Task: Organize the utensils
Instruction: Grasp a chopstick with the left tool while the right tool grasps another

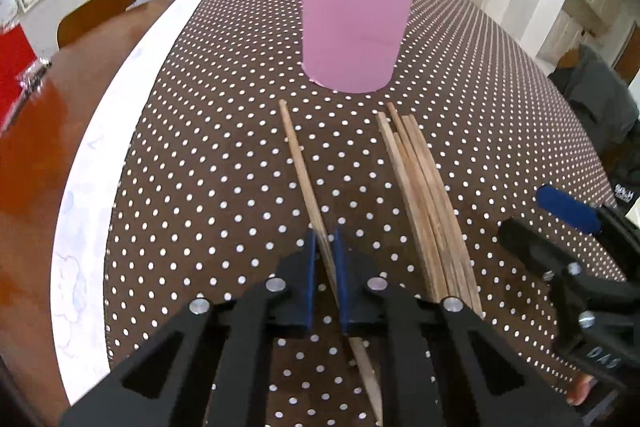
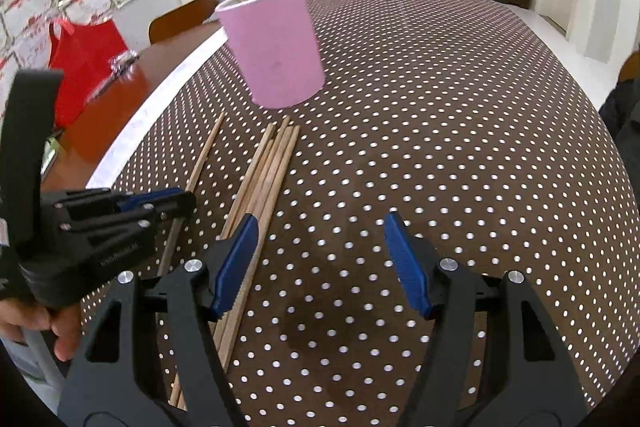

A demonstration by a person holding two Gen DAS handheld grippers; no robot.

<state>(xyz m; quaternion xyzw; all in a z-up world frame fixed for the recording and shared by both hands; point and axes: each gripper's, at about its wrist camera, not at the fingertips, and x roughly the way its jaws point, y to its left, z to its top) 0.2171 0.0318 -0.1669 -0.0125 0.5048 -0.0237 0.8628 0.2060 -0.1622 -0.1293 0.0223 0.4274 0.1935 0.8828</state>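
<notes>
Here — pale wooden chopstick (image 1: 304,179), slim, claw-pinched (image 1: 325,259)

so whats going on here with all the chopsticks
A person with a gripper in each hand is putting chopsticks into the pink cup, which already holds a few. The left gripper has its jaws closed on a single chopstick lying on the dotted tablecloth. The right gripper hangs open beside the loose bundle.

One pink cup (image 1: 356,23), two grippers (image 1: 324,251).
</notes>
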